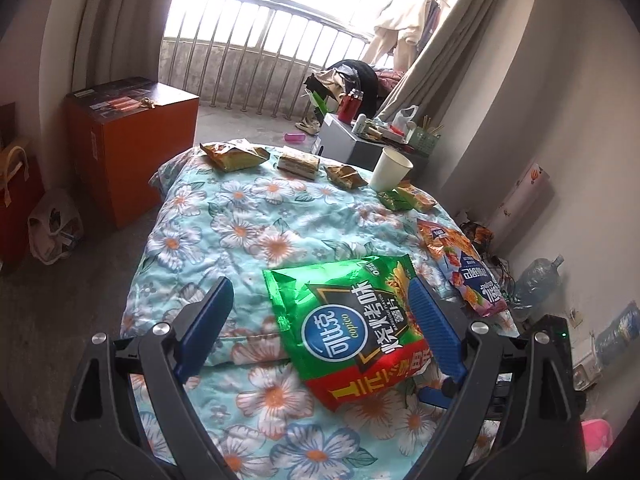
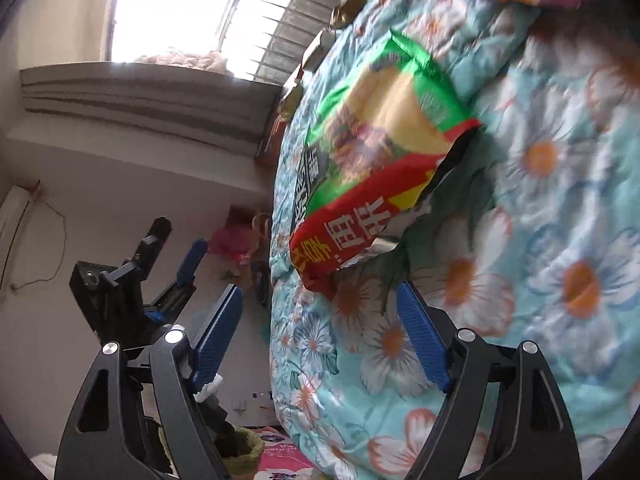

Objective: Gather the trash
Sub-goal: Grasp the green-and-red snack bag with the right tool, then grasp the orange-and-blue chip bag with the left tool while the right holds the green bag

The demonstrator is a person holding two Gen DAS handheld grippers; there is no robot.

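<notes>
I have the green chip bag [image 1: 352, 328] lying flat on the floral quilt [image 1: 240, 240], its red torn end toward me, and I bring the left gripper [image 1: 320, 320] over it with its fingers wide apart so they can straddle it; the right-hand finger overlaps the bag's edge at 3 o'clock. My right gripper [image 2: 320, 332] is also spread and empty, aimed at the bag at 12 o'clock. More wrappers [image 1: 236, 156] and a paper cup [image 1: 390, 170] wait at the far edge.

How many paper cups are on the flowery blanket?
1. The white paper cup stands upright near the blanket's far right edge, beside small snack wrappers. None other shows, though one might hide out of view.
</notes>
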